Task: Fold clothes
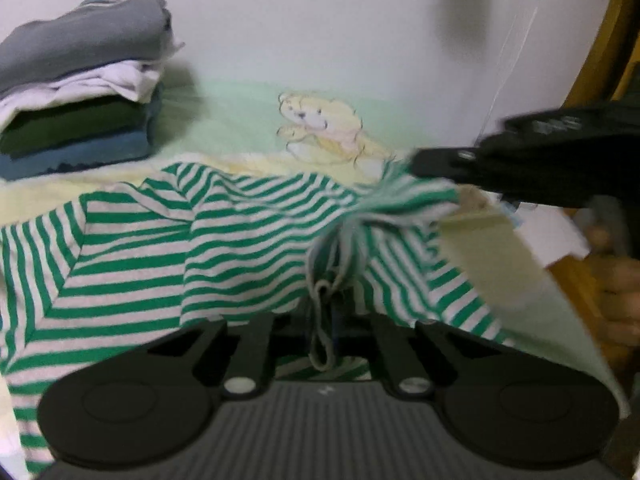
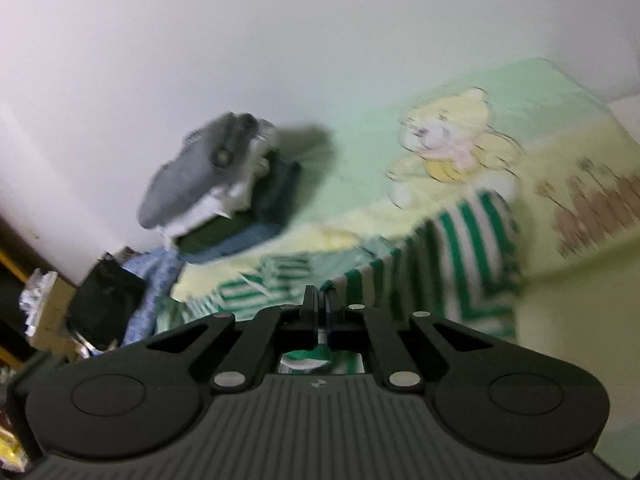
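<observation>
Motion blur is smearing the right wrist view, and the left gripper is hiding its own fingertips behind bunched striped shirt, jaws clamping its hem. The right gripper is pinching shirt fabric too, with the stack of folded clothes sitting behind on the bear-print sheet.

In the left wrist view, the shirt lies spread on the bedsheet, in front of its printed teddy bear. A stack of folded clothes sits behind the shirt, to the left, against the wall. The right gripper reaches in from the right, at the shirt's far right corner.
</observation>
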The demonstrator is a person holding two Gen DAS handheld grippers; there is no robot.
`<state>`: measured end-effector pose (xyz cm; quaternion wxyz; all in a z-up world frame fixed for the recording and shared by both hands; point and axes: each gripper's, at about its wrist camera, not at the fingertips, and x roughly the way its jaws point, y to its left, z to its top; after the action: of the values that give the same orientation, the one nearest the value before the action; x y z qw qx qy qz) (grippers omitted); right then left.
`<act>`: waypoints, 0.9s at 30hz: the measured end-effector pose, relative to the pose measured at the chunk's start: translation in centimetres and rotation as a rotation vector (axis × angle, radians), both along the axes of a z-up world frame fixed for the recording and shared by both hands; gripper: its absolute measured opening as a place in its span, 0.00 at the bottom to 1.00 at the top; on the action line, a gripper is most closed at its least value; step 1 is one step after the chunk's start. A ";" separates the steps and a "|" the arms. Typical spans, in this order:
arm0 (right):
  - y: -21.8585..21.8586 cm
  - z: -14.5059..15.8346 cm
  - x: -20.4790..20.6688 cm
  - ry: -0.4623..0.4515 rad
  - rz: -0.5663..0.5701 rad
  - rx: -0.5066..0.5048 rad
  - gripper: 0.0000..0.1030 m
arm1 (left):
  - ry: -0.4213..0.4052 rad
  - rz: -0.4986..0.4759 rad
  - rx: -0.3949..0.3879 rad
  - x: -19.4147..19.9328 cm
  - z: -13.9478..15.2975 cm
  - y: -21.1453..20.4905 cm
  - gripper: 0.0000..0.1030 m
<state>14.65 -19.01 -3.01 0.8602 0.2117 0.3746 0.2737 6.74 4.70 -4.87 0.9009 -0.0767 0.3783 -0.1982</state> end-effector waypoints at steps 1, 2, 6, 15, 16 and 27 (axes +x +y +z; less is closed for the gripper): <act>0.5 0.2 0.7 0.003 0.015 0.016 0.04 | -0.004 0.005 -0.011 -0.3 0.3 0.1 0.03; 1.2 0.3 1.4 0.008 0.031 0.032 0.04 | -0.002 0.011 -0.014 -0.6 0.5 0.2 0.03; 4.7 -0.4 3.9 0.024 0.087 0.047 0.04 | -0.018 0.019 0.037 -1.4 0.8 -0.3 0.02; 10.9 -6.2 7.4 0.046 0.151 -0.085 0.12 | 0.105 0.127 0.073 1.2 -3.0 1.0 0.02; 11.0 -6.5 7.5 0.039 0.154 -0.101 0.13 | 0.113 0.129 0.069 1.3 -3.2 1.0 0.02; 7.4 -3.0 5.0 -0.073 0.200 -0.117 0.47 | 0.114 0.128 0.063 1.6 -3.3 0.8 0.04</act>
<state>19.61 -11.61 -6.05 0.8524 0.1126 0.3778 0.3434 8.32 5.49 -8.18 0.8908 -0.0836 0.4293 -0.1237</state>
